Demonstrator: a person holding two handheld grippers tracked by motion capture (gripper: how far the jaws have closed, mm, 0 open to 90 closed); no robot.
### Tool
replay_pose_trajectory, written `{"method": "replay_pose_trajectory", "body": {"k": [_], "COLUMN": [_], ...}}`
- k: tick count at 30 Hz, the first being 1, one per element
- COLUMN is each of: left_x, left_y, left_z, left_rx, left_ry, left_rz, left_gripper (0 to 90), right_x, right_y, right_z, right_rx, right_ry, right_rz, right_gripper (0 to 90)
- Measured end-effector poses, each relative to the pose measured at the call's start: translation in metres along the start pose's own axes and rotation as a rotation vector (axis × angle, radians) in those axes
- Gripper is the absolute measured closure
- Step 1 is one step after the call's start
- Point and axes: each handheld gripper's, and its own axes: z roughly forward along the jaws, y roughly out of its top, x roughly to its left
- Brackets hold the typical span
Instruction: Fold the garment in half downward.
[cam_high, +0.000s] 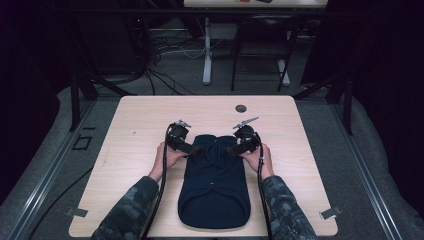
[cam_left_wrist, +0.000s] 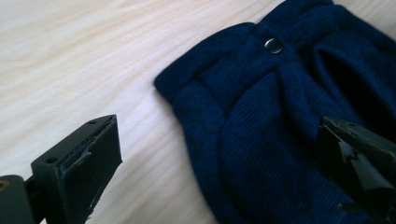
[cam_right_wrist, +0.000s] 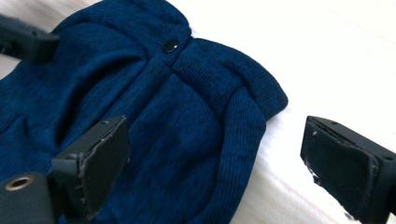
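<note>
Black rubber-faced jaws rise wide apart at the bottom of the left gripper view, straddling the near edge of the dark blue ribbed knit garment (cam_left_wrist: 261, 116), one jaw over bare wood, the other over cloth, nothing pinched between them. The left gripper (cam_high: 192, 148) is fully open and empty. Same picture on the other side: the right gripper (cam_high: 231, 150) has its jaws spread across the garment's opposite edge, one above the knit, one above the pale wooden table (cam_high: 140, 120), and again no cloth is pressed between the pads.

Both tools point inward at the garment's far end, just beside the collar with its small dark snap button (cam_right_wrist: 170, 45), which lies ahead of each tool's tips. The garment itself lies flat and folded lengthwise between the two grippers, running back toward the person.

Now the risk, as I read it: if the jaws close from this height they may catch just the top layer, or only the thick rolled edge, and the fold underneath would slide open. Uneven grabs, one side deeper than the other, would skew the whole piece.

Hands sit low behind each tool, wrists turned in, camouflage-patterned sleeves (cam_high: 130, 210) angled toward the middle.
</note>
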Motion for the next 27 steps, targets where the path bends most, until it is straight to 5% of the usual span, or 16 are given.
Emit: {"method": "replay_pose_trajectory", "body": {"k": [9, 13, 19, 27], "left_x": [0.002, -0.002, -0.013, -0.017], "left_y": [0.002, 0.003, 0.002, -0.001], "left_z": [0.018, 0.019, 0.021, 0.019], "left_rx": [0.042, 0.076, 0.074, 0.053], "left_ry": [0.039, 0.079, 0.130, 0.112], "left_rz": [0.013, 0.064, 0.114, 0.131], "left_gripper": [12.3, 13.8, 20.1, 34.2], "right_x": [-0.012, -0.014, -0.003, -0.001], "right_y": [-0.001, -0.004, -0.003, -0.007], "right_z": [0.016, 0.022, 0.026, 0.024], "right_rx": [0.020, 0.065, 0.073, 0.044], "right_ry": [-0.005, 0.000, -0.028, -0.016], "right_rz": [0.041, 0.054, -0.018, -0.030], "right_gripper": [22.8, 33.9, 46.0, 58.5]}}
